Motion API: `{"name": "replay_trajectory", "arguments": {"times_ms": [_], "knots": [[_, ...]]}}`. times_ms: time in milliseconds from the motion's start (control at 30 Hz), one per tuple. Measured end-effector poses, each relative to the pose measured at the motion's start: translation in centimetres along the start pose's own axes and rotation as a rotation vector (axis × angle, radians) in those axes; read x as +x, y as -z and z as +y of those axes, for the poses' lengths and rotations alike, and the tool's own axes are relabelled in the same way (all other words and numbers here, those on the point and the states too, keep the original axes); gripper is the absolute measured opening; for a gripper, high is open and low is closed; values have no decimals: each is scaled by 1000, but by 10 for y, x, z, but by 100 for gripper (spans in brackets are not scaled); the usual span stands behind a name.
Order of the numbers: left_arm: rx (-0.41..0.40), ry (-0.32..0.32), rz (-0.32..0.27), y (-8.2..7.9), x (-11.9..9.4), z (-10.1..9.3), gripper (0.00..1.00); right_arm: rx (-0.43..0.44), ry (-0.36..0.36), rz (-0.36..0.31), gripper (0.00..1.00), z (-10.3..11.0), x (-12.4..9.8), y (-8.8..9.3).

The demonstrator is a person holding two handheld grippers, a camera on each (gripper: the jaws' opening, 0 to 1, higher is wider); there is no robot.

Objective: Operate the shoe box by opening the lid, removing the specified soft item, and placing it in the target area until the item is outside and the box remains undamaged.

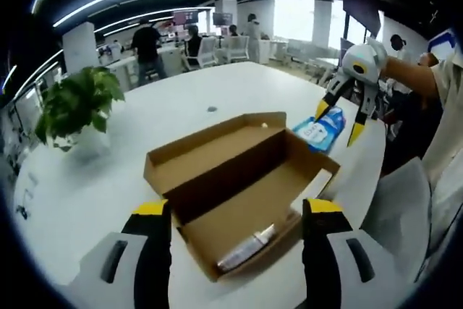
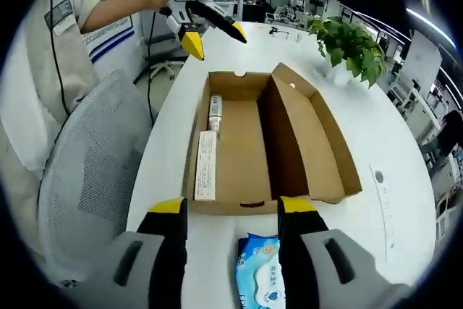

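Left gripper view, from the left: potted plant [image 1: 76, 103] on the white table [image 1: 181, 106], well apart from the shoe box [image 1: 239, 186]. Box sits open at centre, lid [image 1: 210, 146] folded back flat, a small tube-like item [image 1: 246, 247] lying in the near corner of the tray. Left gripper [image 1: 235, 215] is held just above the box's near end, jaws spread wide, nothing between them. To the right, blue wipes pack [image 1: 318, 129] lies on the table just beside the far end of the box, outside it. Right gripper [image 1: 340, 124] is just over the pack, jaws apart, not closed on it; whether the tips touch it cannot be told. Right gripper view, from the left: grey mesh chair [image 2: 87, 164], then the left gripper [image 2: 213, 37] in the air beyond the far end of the box, jaws parted, holding nothing. Open box [image 2: 268, 142] at centre with a white strip [image 2: 205, 166] along its left wall. Wipes pack [image 2: 260, 273] lies between the right gripper's [image 2: 226, 211] wide-spread jaws, on the table. Plant [image 2: 351, 45] far right.
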State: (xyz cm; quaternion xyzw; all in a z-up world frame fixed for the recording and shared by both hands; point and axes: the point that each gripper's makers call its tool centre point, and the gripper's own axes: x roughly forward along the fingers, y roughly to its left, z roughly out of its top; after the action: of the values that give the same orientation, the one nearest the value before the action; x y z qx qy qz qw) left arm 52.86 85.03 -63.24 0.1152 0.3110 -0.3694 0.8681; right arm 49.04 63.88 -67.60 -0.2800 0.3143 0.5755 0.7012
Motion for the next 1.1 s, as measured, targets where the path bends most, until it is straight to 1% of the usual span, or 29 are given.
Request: {"name": "replay_trajectory", "arguments": {"times_ms": [100,233,367,467,500,567,633,767,833,1033,1067,1100], "knots": [[-34,-27,5,13,-5,7,71,-7,-12,9,46,0,9,-1],[-65,-50,29,30,-7,11,66,-21,-27,22,46,1,23,-3],[-129,-69,41,44,-7,15,55,-37,-43,39,46,3,35,-2],[-149,-101,78,57,-6,21,48,-40,-52,46,46,2,43,-2],[-155,-108,82,60,-5,22,47,-40,-55,50,46,1,46,-1],[-190,-109,82,63,-4,22,45,-43,-61,57,46,2,51,1],[-204,-113,85,66,-4,23,42,-51,-74,63,46,3,55,2],[-230,-140,109,75,-3,28,37,-64,-99,73,44,5,64,4],[-262,-149,111,78,-2,29,33,-64,-109,80,44,5,68,6],[-314,-155,123,87,5,30,22,-50,-143,89,43,9,78,9],[-321,-158,129,89,6,31,20,-50,-147,89,43,9,79,9],[-325,-160,131,91,7,31,16,-40,-154,75,42,10,79,7]]}}
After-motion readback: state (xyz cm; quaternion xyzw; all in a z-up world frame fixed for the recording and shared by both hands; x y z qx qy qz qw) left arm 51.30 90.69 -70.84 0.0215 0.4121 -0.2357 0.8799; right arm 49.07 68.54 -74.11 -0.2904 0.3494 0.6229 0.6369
